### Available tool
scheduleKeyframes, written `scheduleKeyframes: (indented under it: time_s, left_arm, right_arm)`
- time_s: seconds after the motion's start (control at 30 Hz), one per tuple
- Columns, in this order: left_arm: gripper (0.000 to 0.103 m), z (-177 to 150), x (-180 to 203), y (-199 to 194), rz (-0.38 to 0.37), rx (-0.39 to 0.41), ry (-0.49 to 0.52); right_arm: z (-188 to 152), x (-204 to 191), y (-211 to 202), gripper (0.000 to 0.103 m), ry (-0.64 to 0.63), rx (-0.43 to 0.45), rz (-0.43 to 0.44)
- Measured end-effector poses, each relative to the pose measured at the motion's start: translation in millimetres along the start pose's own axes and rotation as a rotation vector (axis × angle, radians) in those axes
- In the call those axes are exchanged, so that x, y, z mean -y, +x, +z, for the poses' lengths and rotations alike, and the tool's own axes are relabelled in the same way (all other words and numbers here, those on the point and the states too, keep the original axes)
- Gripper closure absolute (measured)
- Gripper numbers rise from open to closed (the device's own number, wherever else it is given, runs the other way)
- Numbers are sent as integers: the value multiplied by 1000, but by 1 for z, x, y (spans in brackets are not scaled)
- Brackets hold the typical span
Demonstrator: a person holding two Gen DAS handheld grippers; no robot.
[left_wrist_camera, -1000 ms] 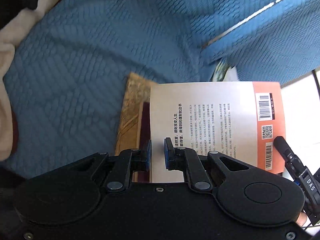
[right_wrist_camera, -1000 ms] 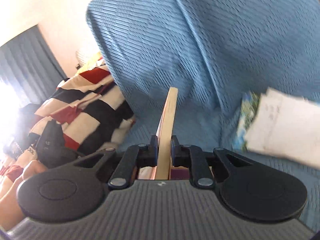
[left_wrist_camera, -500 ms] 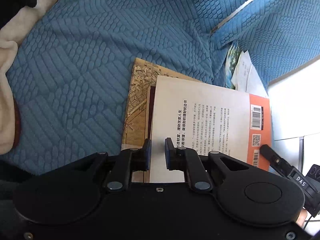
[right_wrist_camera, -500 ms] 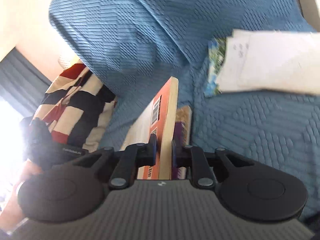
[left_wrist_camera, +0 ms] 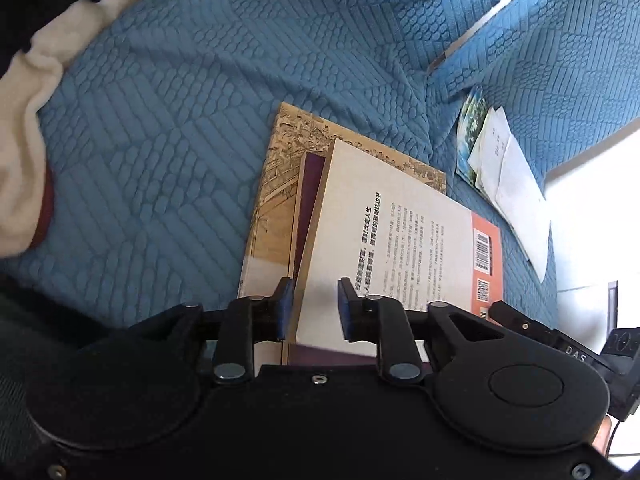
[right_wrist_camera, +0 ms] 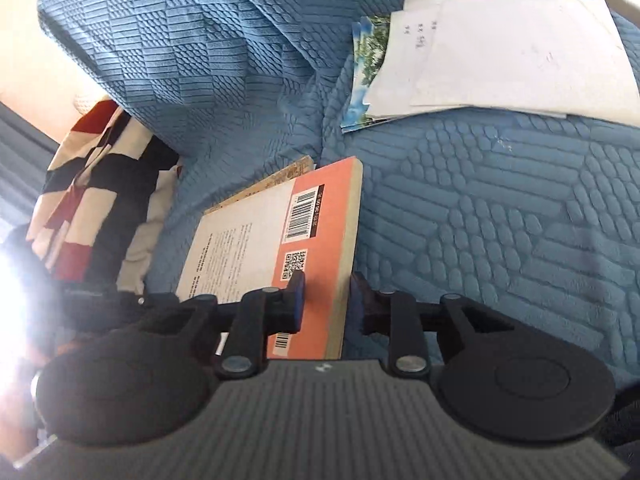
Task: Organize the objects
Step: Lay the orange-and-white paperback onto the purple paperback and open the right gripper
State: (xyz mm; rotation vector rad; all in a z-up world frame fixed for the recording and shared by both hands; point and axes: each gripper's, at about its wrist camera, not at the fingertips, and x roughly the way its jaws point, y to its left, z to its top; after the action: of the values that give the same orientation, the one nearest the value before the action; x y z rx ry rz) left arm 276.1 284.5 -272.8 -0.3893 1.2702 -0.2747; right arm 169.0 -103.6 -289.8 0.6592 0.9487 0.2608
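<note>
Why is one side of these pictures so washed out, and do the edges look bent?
Right wrist view: strong glare whitens the left edge beside the striped cloth; the book stays sharp. Left wrist view: the right edge blows out white past the papers. Both views: the fisheye lens bends the blue cover.

The purple book (left_wrist_camera: 306,200) shows only a strip, hidden under the cream and orange book (left_wrist_camera: 396,236). That book's near edge disappears behind the left gripper (left_wrist_camera: 314,312) body. Its small print is unreadable (too fine). Glare whites out the right-wrist view's left side, blurring the striped cloth (right_wrist_camera: 96,184).
</note>
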Motion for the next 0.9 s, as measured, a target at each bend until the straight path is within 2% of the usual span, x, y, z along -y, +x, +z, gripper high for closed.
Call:
scheduleKeyframes:
  time_s: [0.07,0.13,0.2,0.27,0.37,0.47,0.73,0.9]
  left_arm:
    - [72,-6,2,-7,-2,23,-14]
    - [71,-13,5,-12,-7,38,-28]
    - [69,-20,6,-15,-14,45,-45]
    - [67,-27,6,-17,-16,58,-65]
    - [66,-37,5,-18,-28,69,-102]
    - [67,-42,4,-20,-39,70,-111]
    - [67,-52,9,-26,-116,77,-132]
    - [67,-52,20,-15,-116,50,-110]
  right_arm:
    - [2,2,1,71,19,-6,5]
    - [3,5,1,49,32,4,1]
    - [6,6,1,39,40,19,9]
    - [11,5,3,38,28,24,18]
    - [19,1,9,36,-24,39,-18]
    - [28,0,14,29,-65,61,-31]
    - [59,-10,32,29,-212,113,-8]
    - [70,-23,50,29,-325,112,-5]
